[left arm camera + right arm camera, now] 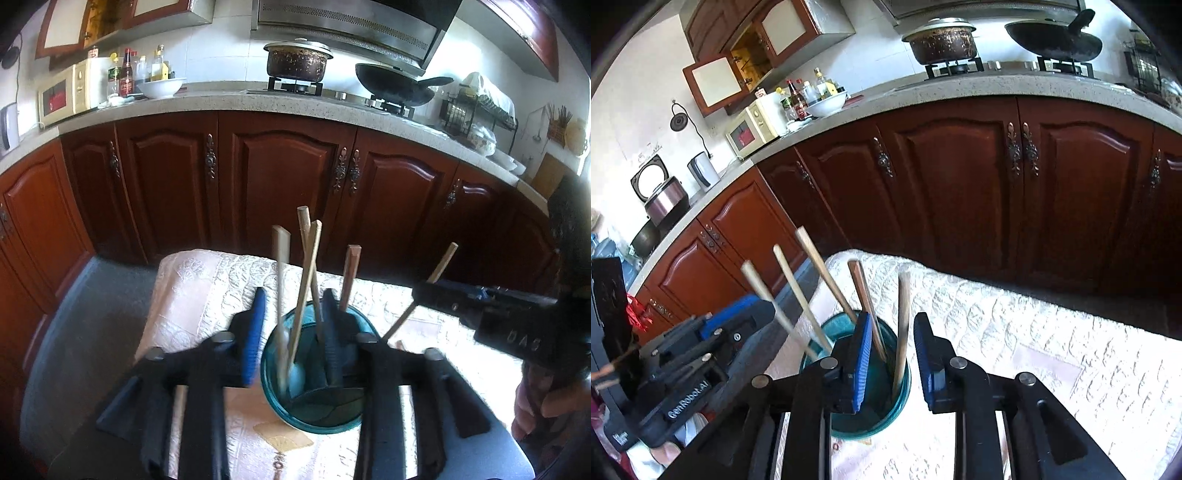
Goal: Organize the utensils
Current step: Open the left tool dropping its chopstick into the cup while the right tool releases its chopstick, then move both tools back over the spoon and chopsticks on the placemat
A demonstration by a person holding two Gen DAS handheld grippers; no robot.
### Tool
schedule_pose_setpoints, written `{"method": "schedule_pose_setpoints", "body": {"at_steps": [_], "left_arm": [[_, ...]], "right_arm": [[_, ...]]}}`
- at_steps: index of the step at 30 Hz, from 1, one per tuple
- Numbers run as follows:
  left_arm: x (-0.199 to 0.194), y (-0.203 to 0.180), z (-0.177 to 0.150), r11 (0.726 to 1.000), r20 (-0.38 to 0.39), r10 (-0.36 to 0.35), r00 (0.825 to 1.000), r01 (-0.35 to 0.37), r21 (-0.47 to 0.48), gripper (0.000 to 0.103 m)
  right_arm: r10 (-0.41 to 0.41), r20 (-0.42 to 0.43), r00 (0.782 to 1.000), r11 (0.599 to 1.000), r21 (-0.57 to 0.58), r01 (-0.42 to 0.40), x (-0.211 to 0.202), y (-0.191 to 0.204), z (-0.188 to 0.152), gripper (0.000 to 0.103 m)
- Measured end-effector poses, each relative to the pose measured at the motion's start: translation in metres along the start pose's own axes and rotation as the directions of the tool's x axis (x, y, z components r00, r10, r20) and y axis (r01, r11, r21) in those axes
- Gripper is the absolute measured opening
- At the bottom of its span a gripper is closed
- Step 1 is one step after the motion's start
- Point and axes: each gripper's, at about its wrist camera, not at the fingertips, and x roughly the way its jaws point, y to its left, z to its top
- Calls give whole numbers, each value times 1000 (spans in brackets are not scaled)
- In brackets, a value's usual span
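**Both grippers at the teal cup of utensils**

Beyond both grippers runs a row of dark red cabinet doors (pixel 284 184) under a speckled stone counter (pixel 229 101); on its stove stand a lidded pot (pixel 297 61) and a black wok (pixel 397 86).

Beneath the grippers lies a pale quilted cloth (pixel 1015 332), spread over the surface they work above.

The left gripper (pixel 293 328) reaches forward with its fingers spread wide on either side of the teal glass cup (pixel 317 373). Its blue-padded left finger sits just outside the cup wall; its right finger appears to overlap the cup's rim, though whether either pad touches the glass cannot be told.

The right gripper (pixel 892 360) is also spread apart. In its own view the cup (pixel 864 387) sits low and to the left between the fingers, the left finger in front of the cup mouth. In the left wrist view this gripper (pixel 491 312) comes in from the right, just beside the cup.

Inside the cup stand several wooden utensils (pixel 308 280), their handles leaning outward in different directions. One darker wooden handle (pixel 864 291) rises just behind the right gripper's left finger. One thin, blurred stick (pixel 903 325) stands upright between the right gripper's open fingers, touched by neither.
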Motion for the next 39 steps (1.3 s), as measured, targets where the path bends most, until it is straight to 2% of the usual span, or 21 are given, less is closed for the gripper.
{"method": "schedule_pose_setpoints", "body": {"at_steps": [2,6,10,14,17,23,39], "left_arm": [[-4,-2,-2,1000,-1,3,1000,-3,4,35],[-15,-7,-6,1000,18,12,1000,-12,14,45],[-23,-17,-15,999,16,28,999,-29,22,45],[-28,-30,-25,999,15,31,999,-32,33,45],[-32,-41,-33,999,12,27,1000,-28,45,45],[-40,-69,-48,998,8,4,1000,-5,66,45],[-36,-144,-76,987,-46,-80,996,85,136,45]], "right_arm": [[-9,-5,1000,1000,-1,9,-2,-1,-4,24],[-3,4,1000,1000,5,3,-15,-2,-16,34],[-24,22,999,1000,-1,24,-30,-2,-28,34],[-69,60,996,998,9,68,-52,-5,-45,41],[-97,74,993,995,18,96,-66,-8,-55,42],[-208,98,973,978,36,206,-94,-21,-79,43],[-326,89,941,937,161,310,-144,-74,-122,44]]}}
